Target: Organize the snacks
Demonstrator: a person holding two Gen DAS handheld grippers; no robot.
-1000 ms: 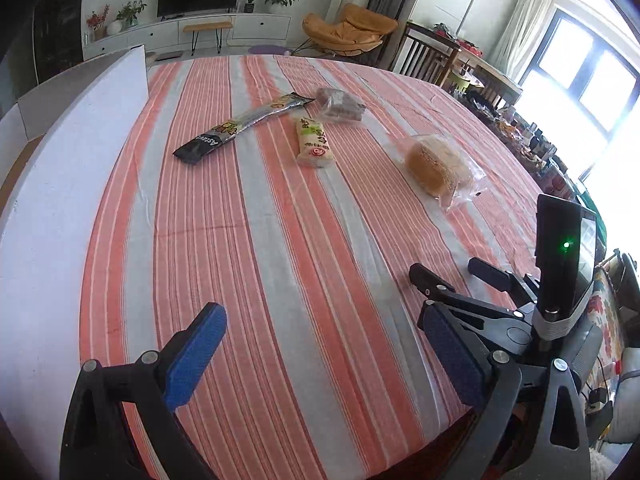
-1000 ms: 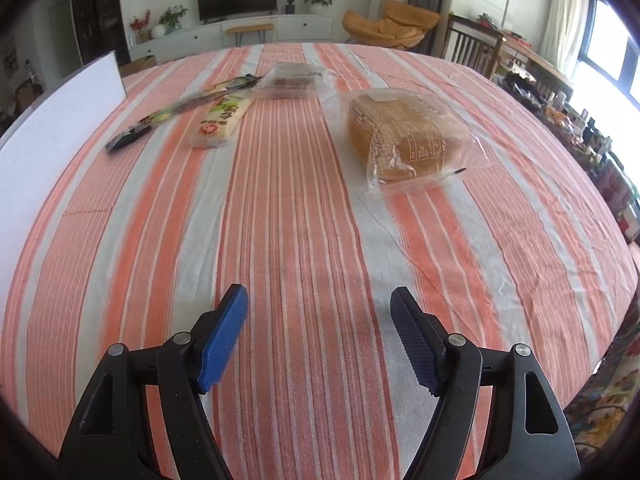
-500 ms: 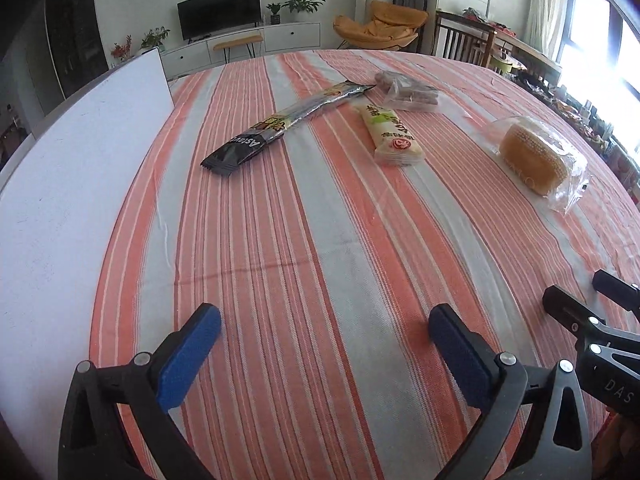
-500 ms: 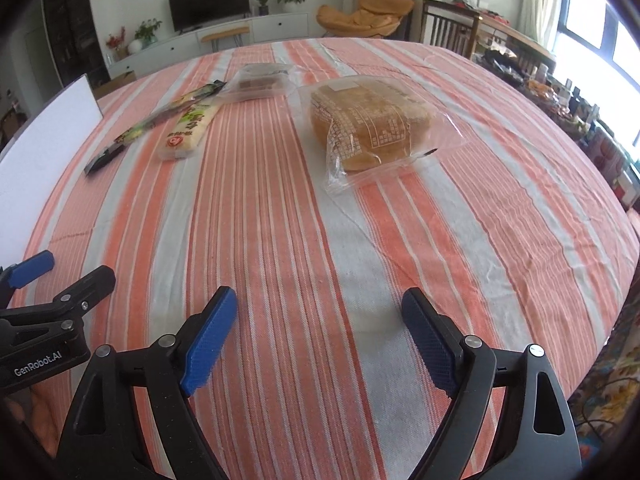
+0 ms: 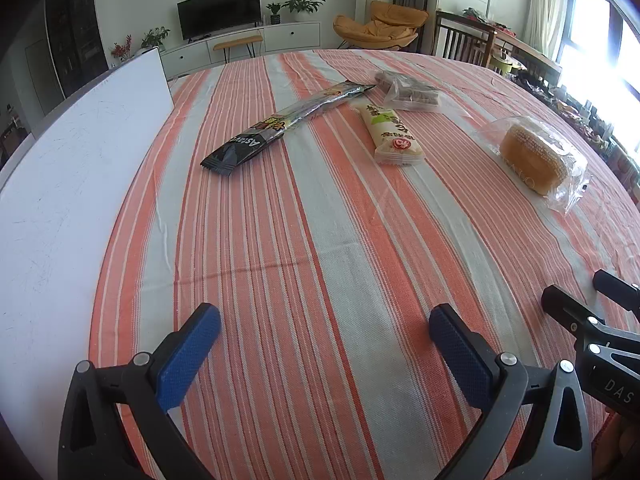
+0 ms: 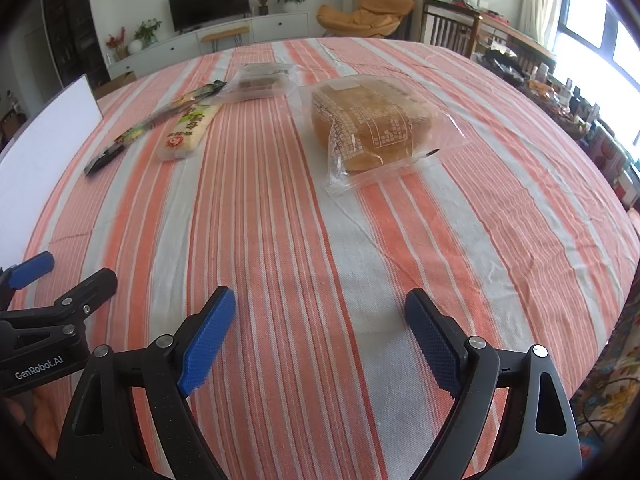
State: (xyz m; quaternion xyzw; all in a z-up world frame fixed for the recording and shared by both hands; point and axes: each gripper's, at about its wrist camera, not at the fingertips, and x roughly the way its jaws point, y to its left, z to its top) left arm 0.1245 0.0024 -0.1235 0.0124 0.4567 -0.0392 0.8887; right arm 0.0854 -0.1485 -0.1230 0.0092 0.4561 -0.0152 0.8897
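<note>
Jaws of my right gripper (image 6: pixel 320 320) have just been spreading, empty; I risk crushing the clear-bagged golden bread loaf (image 6: pixel 370 126), upper centre, by clamping hard.

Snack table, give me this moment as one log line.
left gripper: open, empty | right gripper: open, empty, just widened | four snacks untouched on striped cloth

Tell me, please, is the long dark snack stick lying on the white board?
No, the long dark snack stick lies on the striped tablecloth, clear of the white board at the left.
</note>
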